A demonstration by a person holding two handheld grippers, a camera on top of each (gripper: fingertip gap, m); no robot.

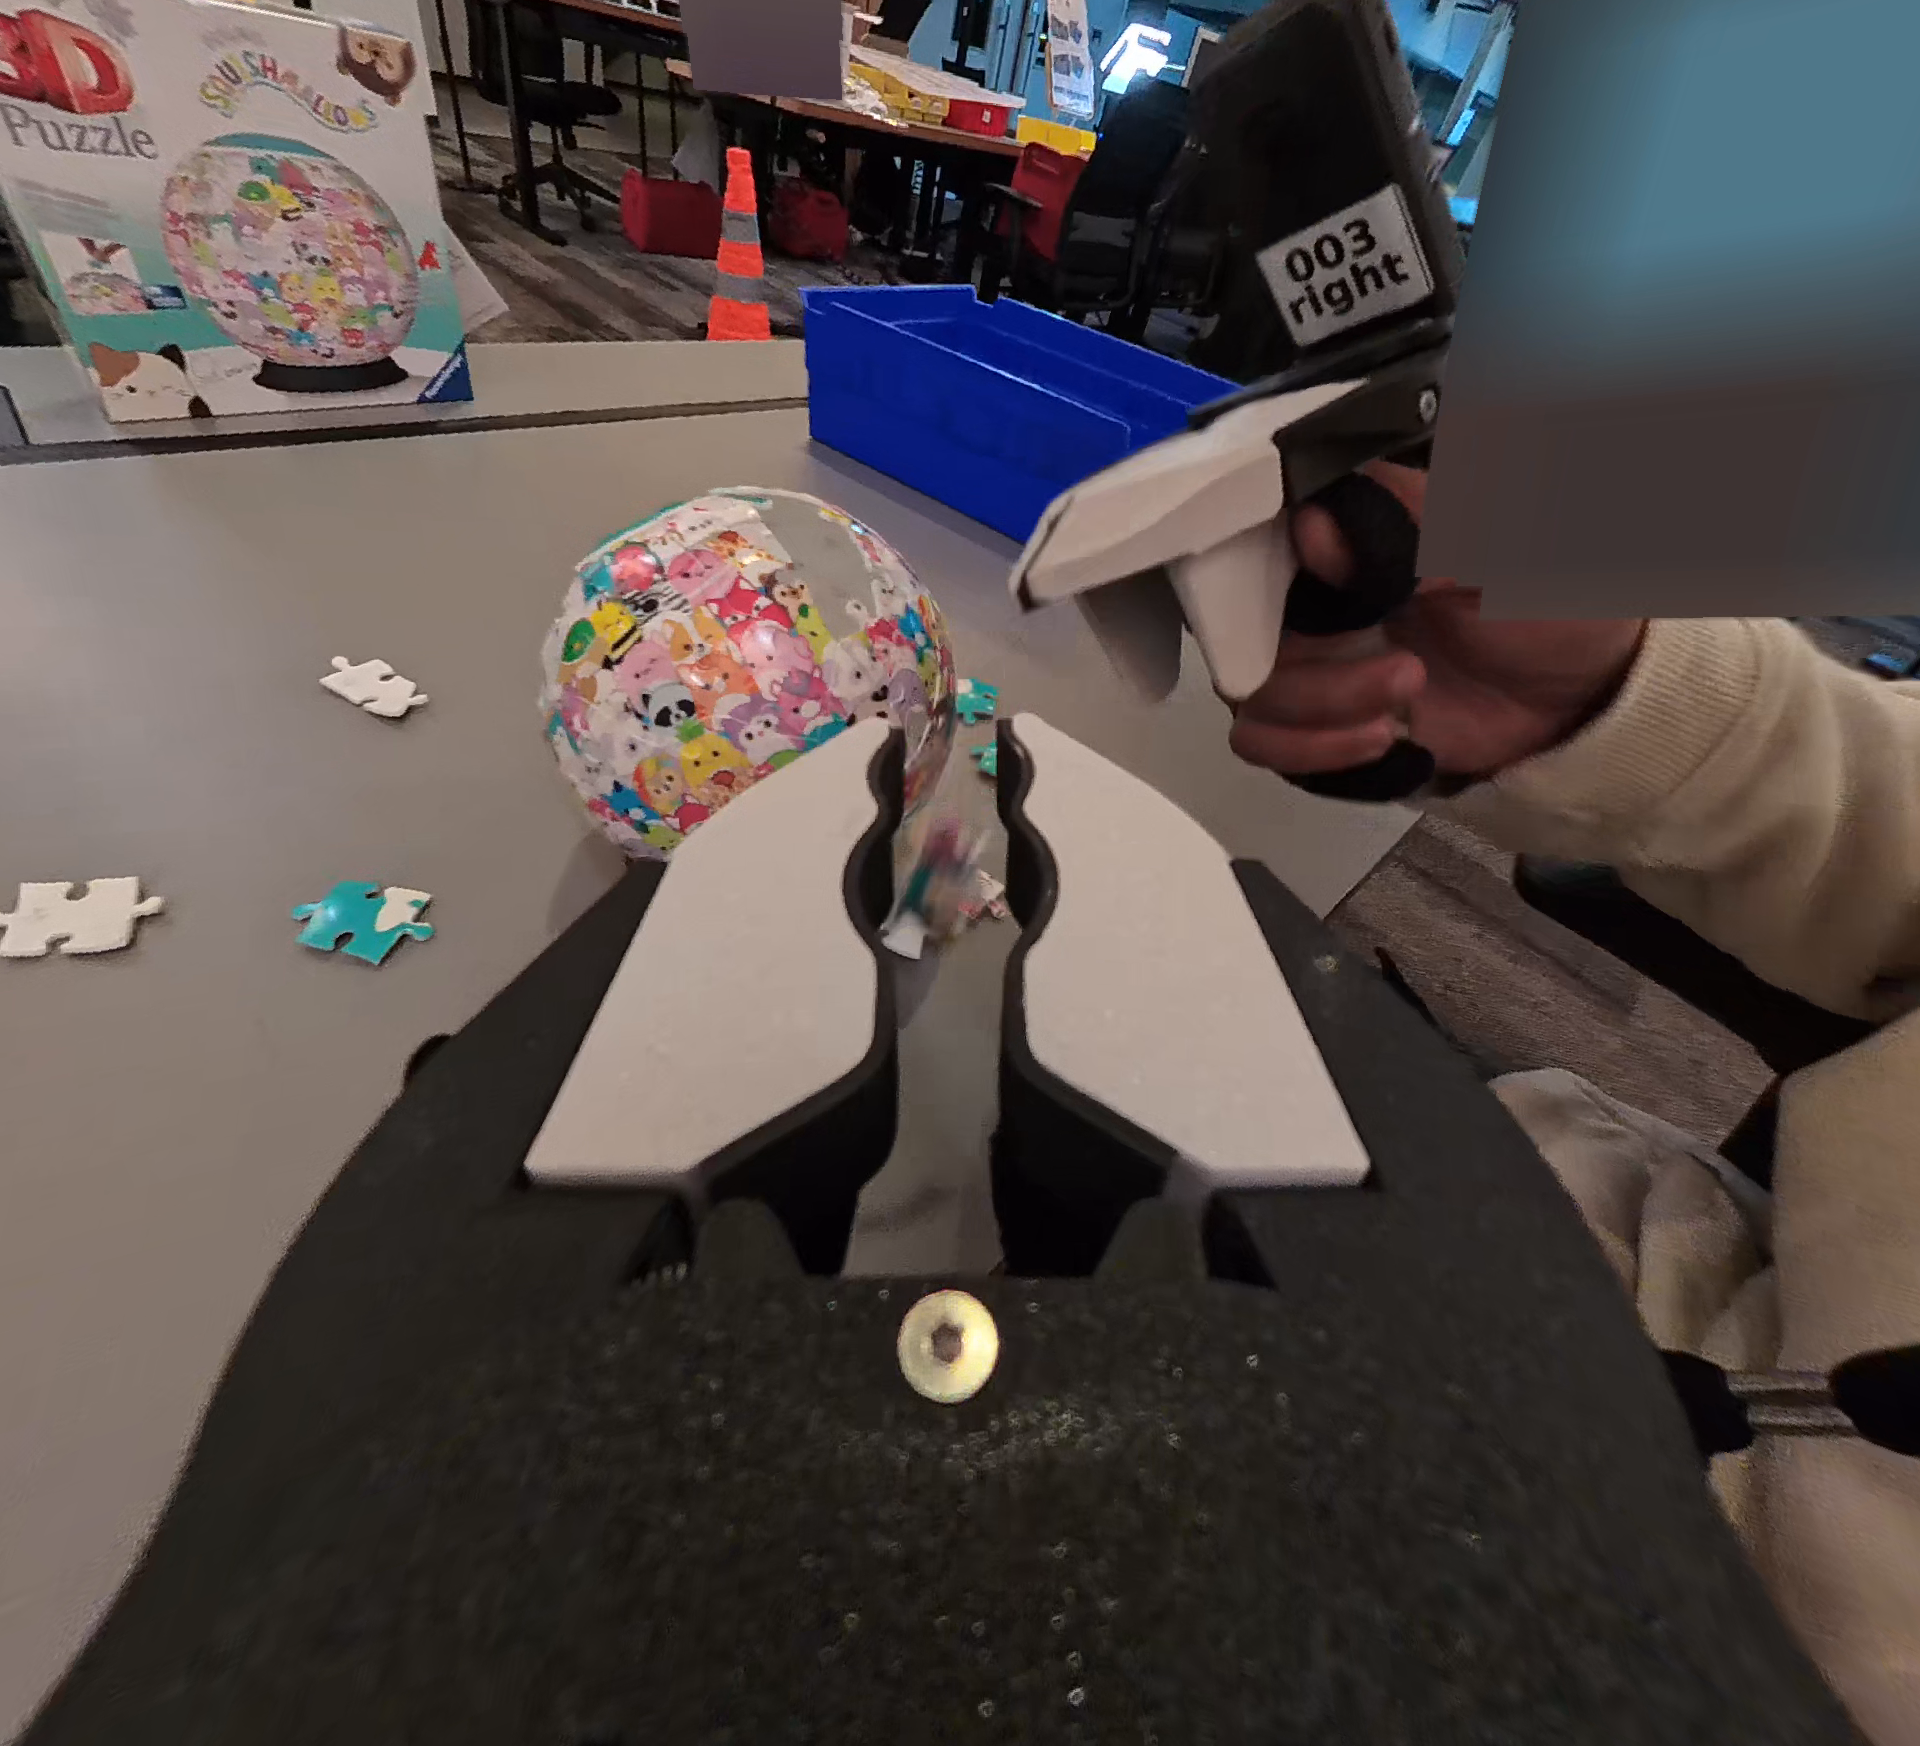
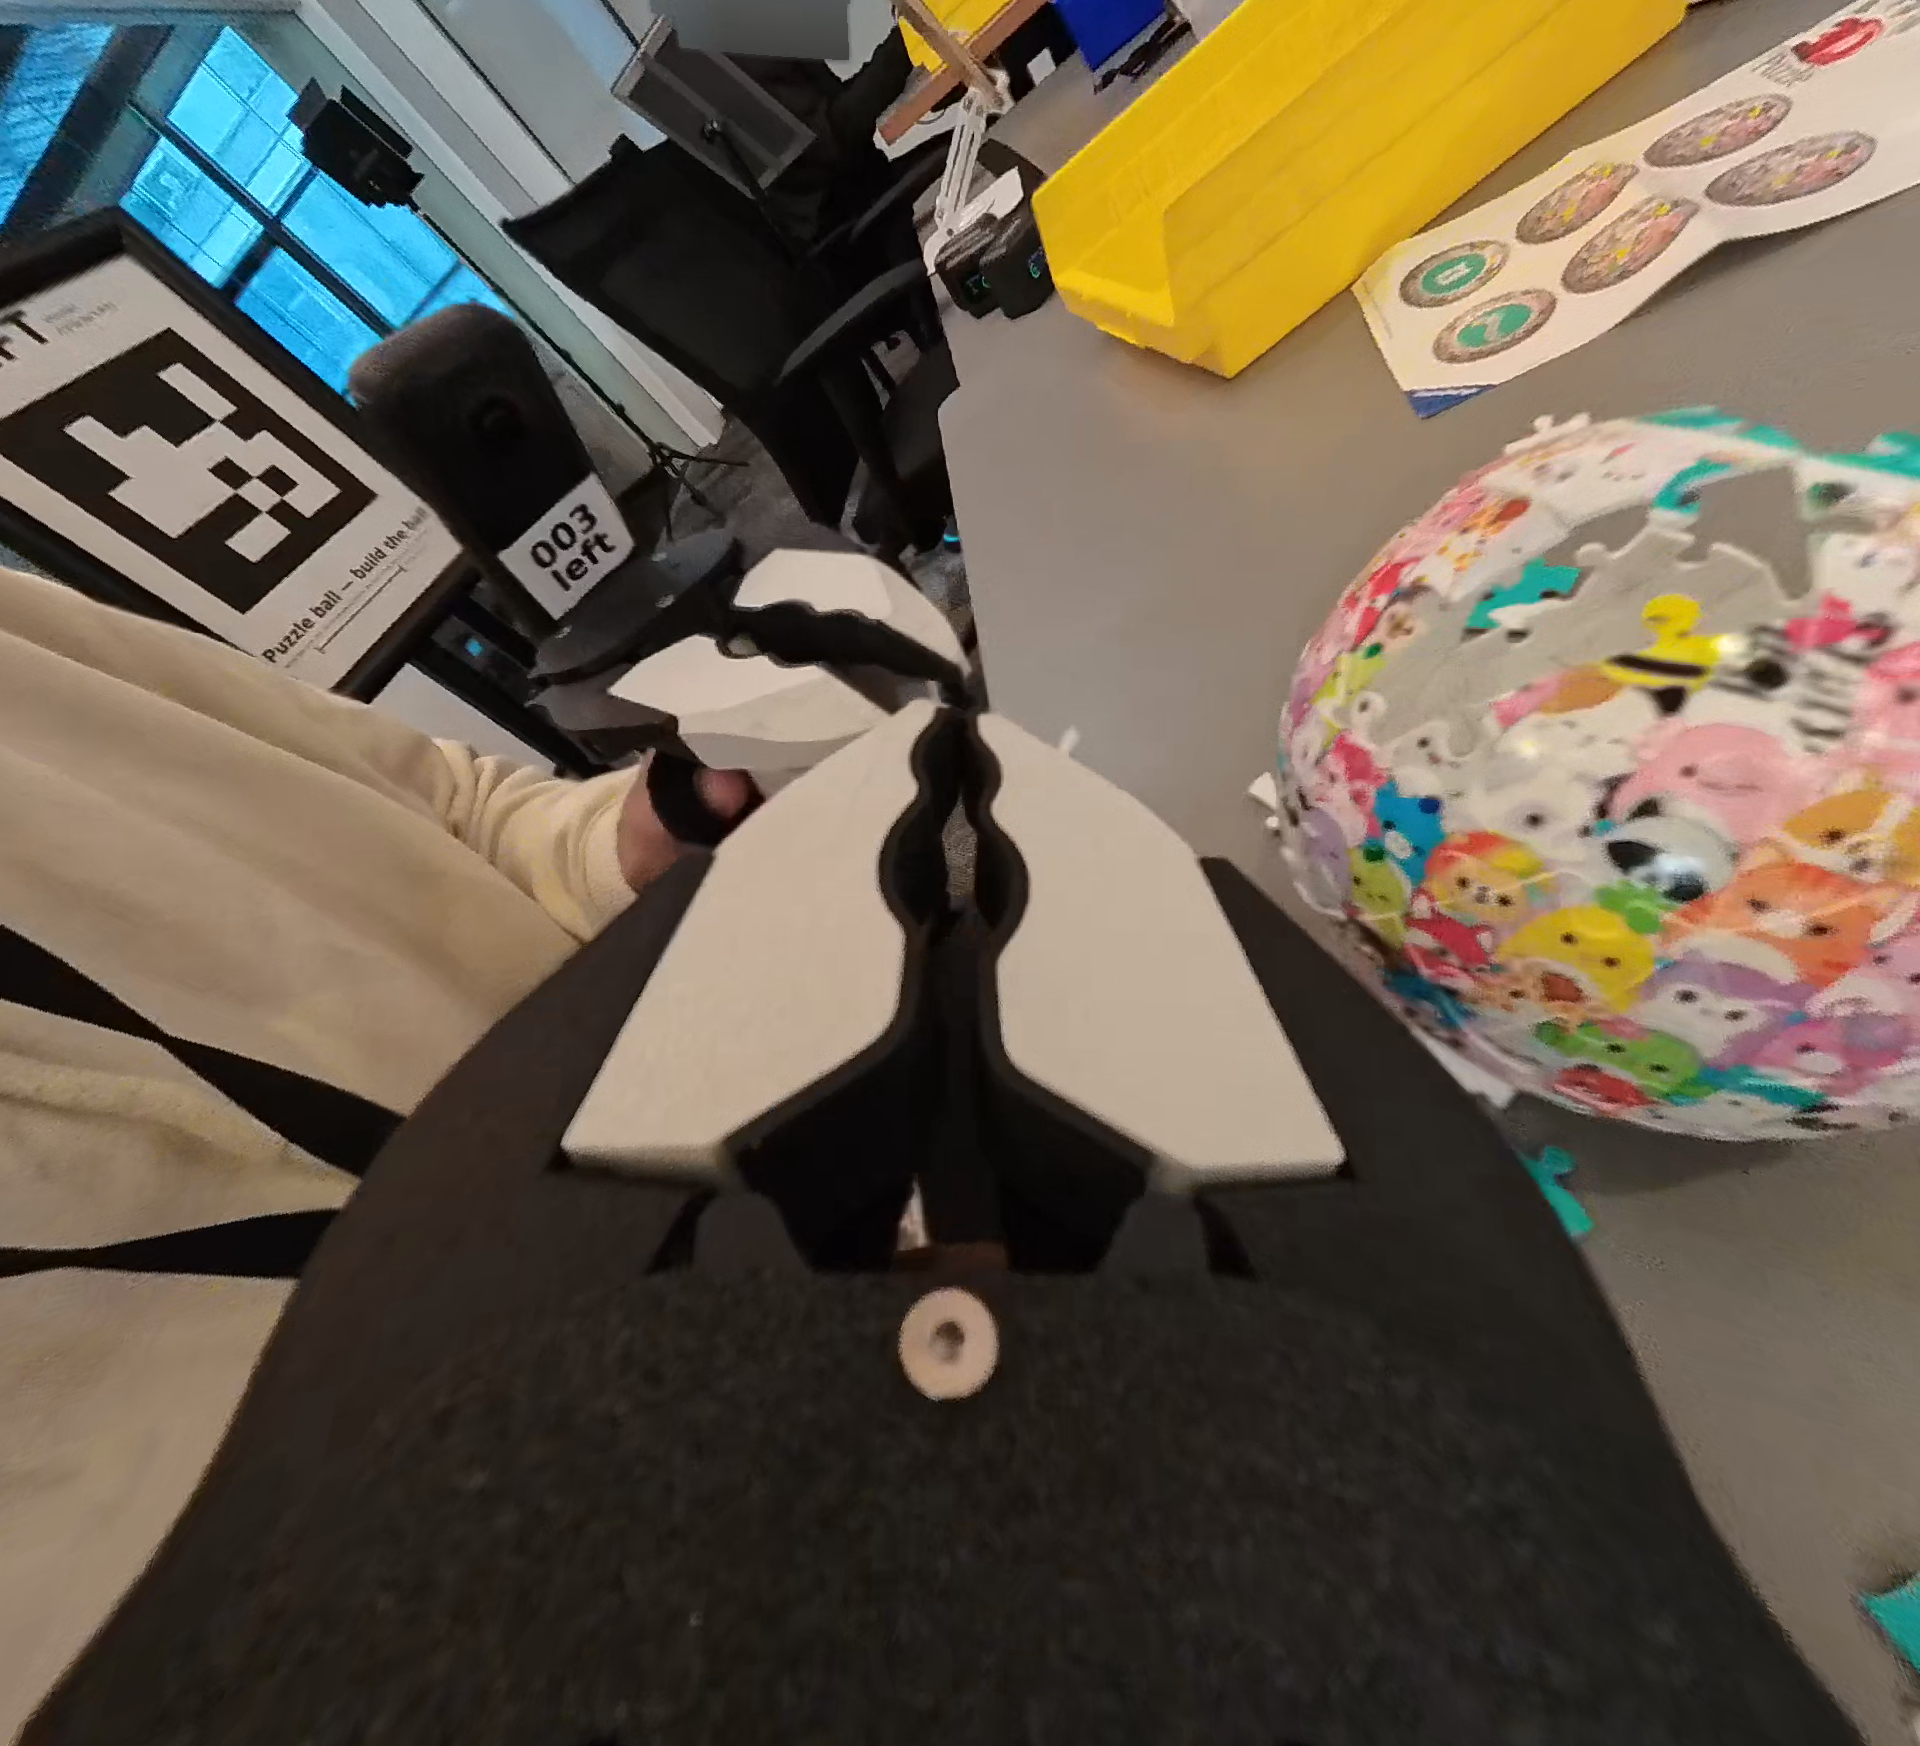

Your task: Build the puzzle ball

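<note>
The puzzle ball (image 1: 748, 668), covered in bright cartoon animals, rests on the grey table (image 1: 208, 1073) with an open gap in its upper part. It also shows in the right wrist view (image 2: 1621, 792). My left gripper (image 1: 948, 751) is just in front of the ball, shut on a blurred colourful puzzle piece (image 1: 940, 886) by its edges. My right gripper (image 2: 961, 730) is shut and empty. It hangs above the table to the right of the ball in the left wrist view (image 1: 1091, 616). Loose pieces lie left of the ball: two white (image 1: 374, 686) (image 1: 78, 915) and one teal (image 1: 364, 919).
A blue bin (image 1: 987, 408) stands behind the ball and the puzzle box (image 1: 229, 210) at the back left. A yellow bin (image 2: 1351, 138) and an instruction sheet (image 2: 1662, 200) lie beyond the ball. More teal pieces (image 2: 1558, 1187) lie beside it. The person's cream sleeve (image 1: 1662, 813) is at the right. My left and right fingertips are right by each other.
</note>
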